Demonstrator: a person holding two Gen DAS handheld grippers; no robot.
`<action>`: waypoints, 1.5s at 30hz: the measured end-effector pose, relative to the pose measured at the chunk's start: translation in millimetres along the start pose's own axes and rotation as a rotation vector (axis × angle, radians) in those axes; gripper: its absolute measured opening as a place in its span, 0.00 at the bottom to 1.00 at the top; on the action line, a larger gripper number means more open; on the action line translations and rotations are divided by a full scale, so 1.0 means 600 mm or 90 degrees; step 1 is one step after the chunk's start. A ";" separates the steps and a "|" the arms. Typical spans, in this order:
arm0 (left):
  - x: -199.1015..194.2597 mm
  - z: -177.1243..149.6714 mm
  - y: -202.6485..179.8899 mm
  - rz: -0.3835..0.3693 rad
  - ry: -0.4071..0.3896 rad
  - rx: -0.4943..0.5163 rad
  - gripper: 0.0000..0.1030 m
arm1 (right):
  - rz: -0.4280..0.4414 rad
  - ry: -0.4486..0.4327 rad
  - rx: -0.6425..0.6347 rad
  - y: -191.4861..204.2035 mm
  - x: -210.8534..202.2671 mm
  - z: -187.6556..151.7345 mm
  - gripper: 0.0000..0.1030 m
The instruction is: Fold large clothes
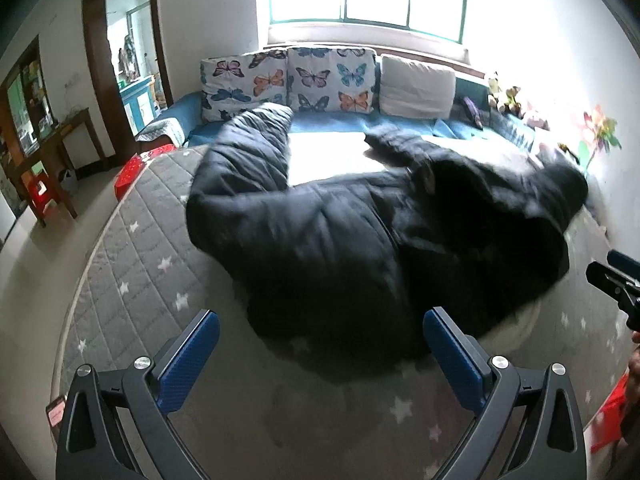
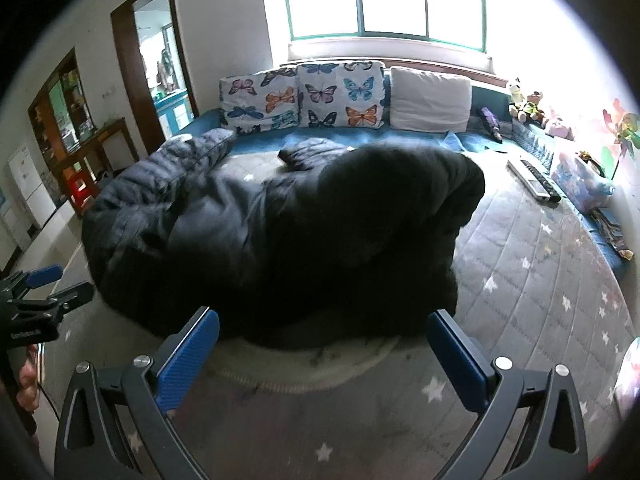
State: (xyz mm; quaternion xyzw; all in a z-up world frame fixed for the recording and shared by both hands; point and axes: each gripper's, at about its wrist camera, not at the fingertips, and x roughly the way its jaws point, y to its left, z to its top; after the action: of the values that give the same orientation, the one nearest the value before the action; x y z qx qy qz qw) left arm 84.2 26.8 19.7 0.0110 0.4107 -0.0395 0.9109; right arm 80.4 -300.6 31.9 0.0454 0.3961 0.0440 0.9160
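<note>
Black quilted puffer coat (image 1: 360,232), bulky and rumpled, lay sprawled across grey star-printed quilted mattress (image 1: 132,264), one sleeve flung toward butterfly-print cushions (image 1: 288,80), the other toward plain white pillow (image 1: 416,86). Blurred, so seams and zip could not be made out. Left gripper (image 1: 320,356) hovered just short of coat's near hem, blue-padded tongs wide apart, gripping nothing; right gripper (image 2: 324,356) likewise, tongs spread and bare, above near hem and a pale lining edge. Best handled, probably, by pinching hem or a sleeve cuff at both sides together, pulling flat before folding, pressing trapped air out. Beyond coat: blue sofa cover (image 2: 400,134), bright window (image 2: 384,0), soft toys (image 2: 524,104) and remote controls (image 2: 532,180) far right, wooden doorway (image 1: 100,80) and red plastic stool (image 1: 40,196) left.
</note>
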 end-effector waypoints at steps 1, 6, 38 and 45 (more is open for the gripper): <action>0.002 0.009 0.009 0.002 -0.003 -0.008 1.00 | -0.001 0.000 0.005 -0.003 0.002 0.005 1.00; 0.023 0.044 0.079 -0.005 0.007 -0.092 1.00 | 0.015 0.012 0.070 -0.031 0.035 0.054 1.00; 0.102 0.057 0.191 -0.133 0.030 -0.254 0.24 | 0.041 0.099 0.074 -0.010 0.099 0.080 0.43; 0.057 0.034 0.187 -0.134 0.013 -0.223 0.20 | 0.054 0.103 0.049 -0.007 0.070 0.065 0.37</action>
State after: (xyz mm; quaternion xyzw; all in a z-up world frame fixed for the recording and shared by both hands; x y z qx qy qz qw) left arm 131.1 135.1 6.4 -0.1902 0.4194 -0.0627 0.8854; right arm 137.8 -301.8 27.9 0.0936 0.4679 0.0710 0.8759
